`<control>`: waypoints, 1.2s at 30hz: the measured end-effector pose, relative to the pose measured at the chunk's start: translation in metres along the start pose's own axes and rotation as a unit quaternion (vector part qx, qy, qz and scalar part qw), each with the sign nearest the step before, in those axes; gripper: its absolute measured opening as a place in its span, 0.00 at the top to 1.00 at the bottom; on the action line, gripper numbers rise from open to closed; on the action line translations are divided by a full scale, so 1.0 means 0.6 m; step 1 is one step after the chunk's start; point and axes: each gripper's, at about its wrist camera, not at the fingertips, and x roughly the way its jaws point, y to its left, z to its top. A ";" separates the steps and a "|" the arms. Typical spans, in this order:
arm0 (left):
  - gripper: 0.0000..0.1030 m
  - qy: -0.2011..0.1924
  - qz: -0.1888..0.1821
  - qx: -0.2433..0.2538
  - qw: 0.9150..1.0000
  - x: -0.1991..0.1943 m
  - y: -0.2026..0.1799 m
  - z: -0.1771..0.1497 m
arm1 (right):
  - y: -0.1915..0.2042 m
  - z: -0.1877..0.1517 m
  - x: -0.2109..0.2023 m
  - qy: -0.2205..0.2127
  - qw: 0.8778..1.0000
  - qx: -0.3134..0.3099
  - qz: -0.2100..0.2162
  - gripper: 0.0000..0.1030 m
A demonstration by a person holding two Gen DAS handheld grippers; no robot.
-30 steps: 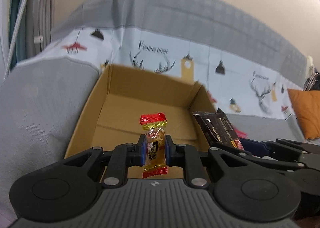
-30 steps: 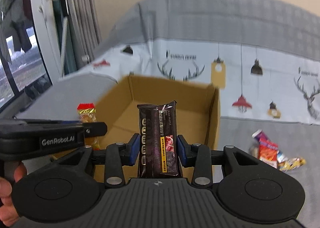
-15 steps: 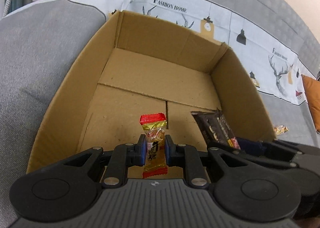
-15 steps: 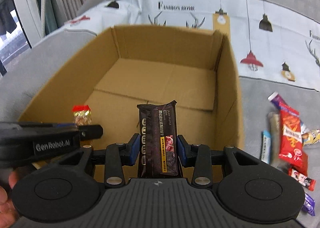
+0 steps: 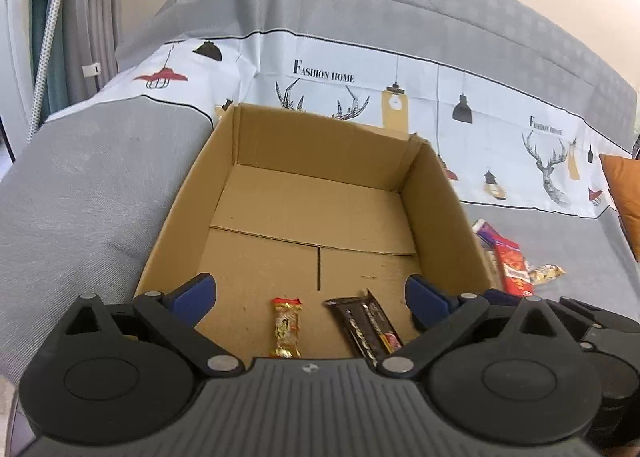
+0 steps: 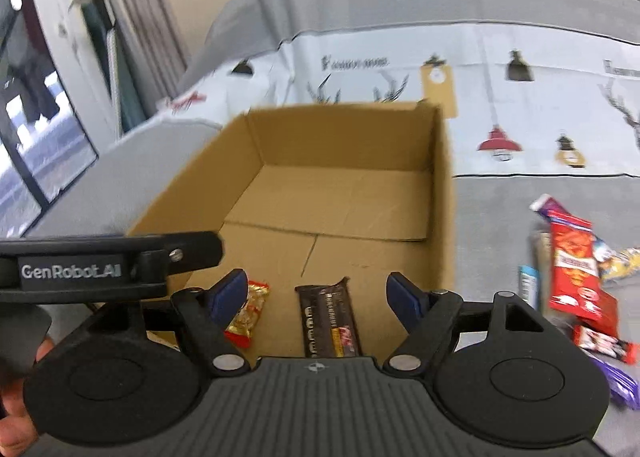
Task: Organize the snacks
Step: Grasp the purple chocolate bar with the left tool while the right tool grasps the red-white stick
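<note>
An open cardboard box (image 5: 188, 197) (image 6: 442, 193) sits on a grey sofa. A small red-and-gold candy (image 5: 286, 327) (image 6: 246, 313) and a dark brown snack bar (image 5: 366, 327) (image 6: 328, 321) lie on the box floor near its front edge. My left gripper (image 5: 310, 297) is open and empty above them. My right gripper (image 6: 318, 293) is open and empty too, just right of the left one. The left gripper's body (image 6: 108, 261) shows in the right wrist view.
A heap of loose snacks (image 6: 576, 273) (image 5: 508, 261) lies on the sofa seat right of the box. A printed cloth (image 5: 400, 105) covers the backrest. An orange cushion (image 5: 624, 193) is at the far right. Curtains and a window (image 6: 48, 117) stand at the left.
Both grippers opened and let go. The candy and the dark bar dropped onto the box floor. Both grippers have pulled back and tilted up from the box.
</note>
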 end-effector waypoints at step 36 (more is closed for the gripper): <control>0.28 0.100 -0.162 0.117 0.975 0.111 -0.364 -0.082 | -0.389 -0.132 -0.134 -0.035 0.995 0.002 -0.090 0.17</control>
